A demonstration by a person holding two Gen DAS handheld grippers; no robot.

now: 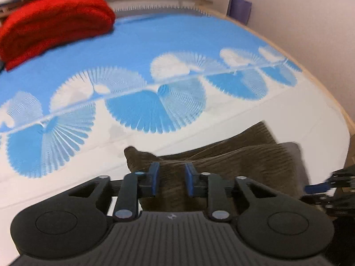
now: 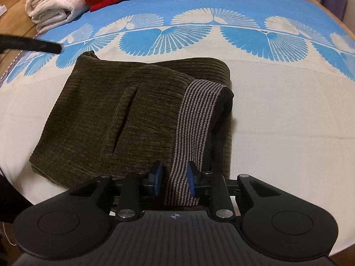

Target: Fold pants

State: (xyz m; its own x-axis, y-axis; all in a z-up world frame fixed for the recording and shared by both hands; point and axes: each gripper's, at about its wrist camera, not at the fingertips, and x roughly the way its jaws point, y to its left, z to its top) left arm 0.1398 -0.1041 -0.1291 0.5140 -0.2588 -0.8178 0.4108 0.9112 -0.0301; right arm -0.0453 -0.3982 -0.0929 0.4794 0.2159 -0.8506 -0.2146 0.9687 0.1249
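A: Our left tongs [image 1: 170, 178] hover released just above the dark brown ribbed corduroy pants [image 2: 124, 115]. The pants lie folded thick on the blue-and-white fan-patterned bed [image 2: 277, 93].

B: Soft, floppy and fairly weighty, we judge; layers may slide. Ahead of our right tongs [image 2: 173, 181], also spread apart, runs the striped elastic waistband [image 2: 195, 119], between the pads. We can't tell if they touch it. It's our firmest hold.

A: The legs underneath stay hidden, and the left view is blurred.
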